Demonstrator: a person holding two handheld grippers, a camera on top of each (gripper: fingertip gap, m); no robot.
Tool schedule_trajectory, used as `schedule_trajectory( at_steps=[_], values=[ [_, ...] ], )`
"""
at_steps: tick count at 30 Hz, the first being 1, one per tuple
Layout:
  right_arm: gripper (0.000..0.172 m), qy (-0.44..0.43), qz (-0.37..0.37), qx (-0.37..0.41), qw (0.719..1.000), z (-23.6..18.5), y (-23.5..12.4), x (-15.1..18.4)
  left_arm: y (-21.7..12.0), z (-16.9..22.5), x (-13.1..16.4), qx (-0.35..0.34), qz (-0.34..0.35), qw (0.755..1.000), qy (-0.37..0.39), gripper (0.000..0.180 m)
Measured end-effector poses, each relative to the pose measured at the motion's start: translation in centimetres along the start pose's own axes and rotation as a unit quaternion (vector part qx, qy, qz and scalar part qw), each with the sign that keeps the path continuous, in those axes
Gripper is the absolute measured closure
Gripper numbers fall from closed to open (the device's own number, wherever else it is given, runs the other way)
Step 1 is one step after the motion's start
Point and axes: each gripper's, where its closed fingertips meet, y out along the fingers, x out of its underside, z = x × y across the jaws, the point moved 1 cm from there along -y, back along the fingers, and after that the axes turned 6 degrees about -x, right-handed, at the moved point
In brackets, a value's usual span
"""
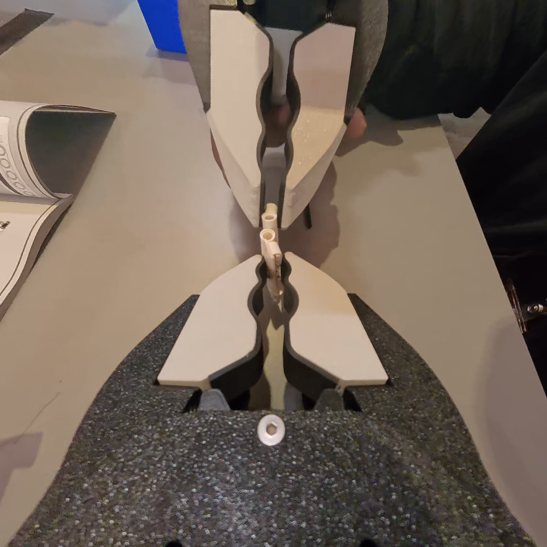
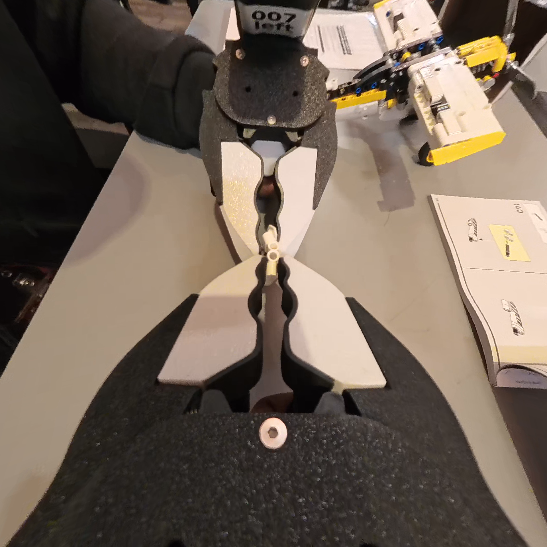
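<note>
Both grippers shared one build: a speckled black body [image 2: 266, 473] with a pale hex screw [image 2: 273, 434] at its centre, and two cream fingers [image 2: 219, 334] lined with wavy black pads. A white label [image 2: 273, 20] topped the left gripper [image 2: 270, 236], gripped by a black sleeve [image 2: 165, 97].

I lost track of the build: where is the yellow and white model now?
In the right wrist view, the yellow and white model sits upper right on the table, beyond the open booklet.

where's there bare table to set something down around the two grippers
Bare table lies between the grippers and the open instruction booklet, and on the other side toward the table edge. It is crowded at the far corner by the yellow and white brick model and papers, and where the left gripper and right gripper meet tip to tip.
</note>
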Motion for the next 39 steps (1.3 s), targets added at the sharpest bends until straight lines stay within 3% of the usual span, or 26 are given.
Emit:
schedule_trajectory(
  at_steps=[17,29,39],
  values=[
    [0.158,0.074,0.123,0.03,0.989,0.5,-1.0,-1.6,-1.1,0.1,-3.1,0.056,0.114,0.985,-0.12,0.173],
    [0.158,0.121,0.132,0.01,0.984,-0.2,-1.2,-0.5,-1.2,0.3,-3.0,0.072,0.111,0.983,-0.125,0.173],
    [0.163,0.103,0.122,-0.009,0.987,-0.9,-0.6,-0.3,-1.1,1.1,-2.3,0.097,0.074,0.986,-0.115,0.172]
  ],
)
